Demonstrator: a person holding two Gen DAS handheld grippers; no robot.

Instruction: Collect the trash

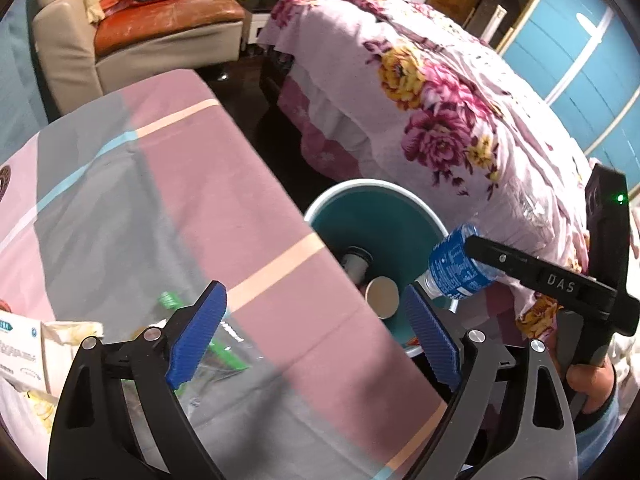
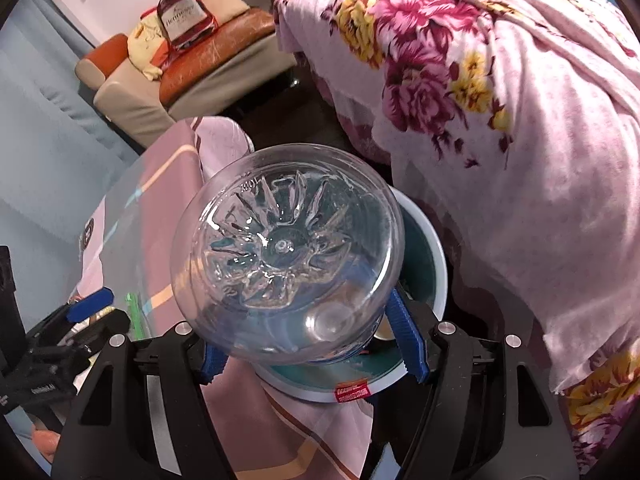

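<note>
Right gripper (image 2: 312,344) jaws clamped on plastic bottle (image 2: 286,256) over bin (image 1: 400,196) — left gripper (image 1: 316,332) jaws apart, empty.

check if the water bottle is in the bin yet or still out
Still out: the water bottle sits between the right gripper's fingers, tilted neck-down above the open trash bin.

clothed table (image 1: 280,208), clear wrapper (image 1: 216,360), paper packet (image 1: 24,344)

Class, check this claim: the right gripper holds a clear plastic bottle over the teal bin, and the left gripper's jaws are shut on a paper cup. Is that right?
Not quite. In the left wrist view, the left gripper has open, empty jaws; the paper cup lies inside the bin. The right gripper does hold the bottle over it.
</note>
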